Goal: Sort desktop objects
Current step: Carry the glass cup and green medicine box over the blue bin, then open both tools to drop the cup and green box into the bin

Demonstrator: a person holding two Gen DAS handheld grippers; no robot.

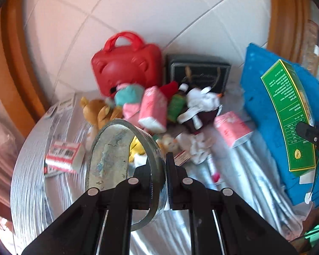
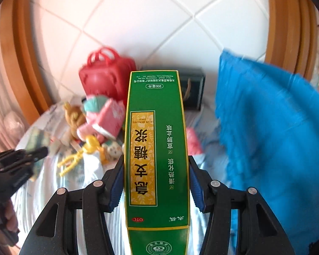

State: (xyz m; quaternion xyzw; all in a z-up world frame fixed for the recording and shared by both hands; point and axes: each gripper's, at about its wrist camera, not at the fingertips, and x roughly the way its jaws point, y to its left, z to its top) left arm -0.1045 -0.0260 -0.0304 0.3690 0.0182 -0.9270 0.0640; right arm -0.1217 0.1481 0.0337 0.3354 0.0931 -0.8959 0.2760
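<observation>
My left gripper (image 1: pixel 158 165) is shut on the wall of a roll of clear tape (image 1: pixel 108 159) and holds it above the table. My right gripper (image 2: pixel 156 170) is shut on a tall green medicine box (image 2: pixel 157 144), held lengthwise between the fingers; the box also shows at the right of the left wrist view (image 1: pixel 289 119), in front of a blue cloth bag (image 1: pixel 263 89). The left gripper appears blurred at the left edge of the right wrist view (image 2: pixel 29 155).
A pile lies on the grey cloth-covered table (image 1: pixel 32 170): red plastic case (image 1: pixel 127 63), black box (image 1: pixel 198 74), pink tissue packs (image 1: pixel 154 108), plush toys (image 1: pixel 102 110), a red-and-white card box (image 1: pixel 63 157), a yellow toy (image 2: pixel 78 155). Tiled wall behind, wooden frames at both sides.
</observation>
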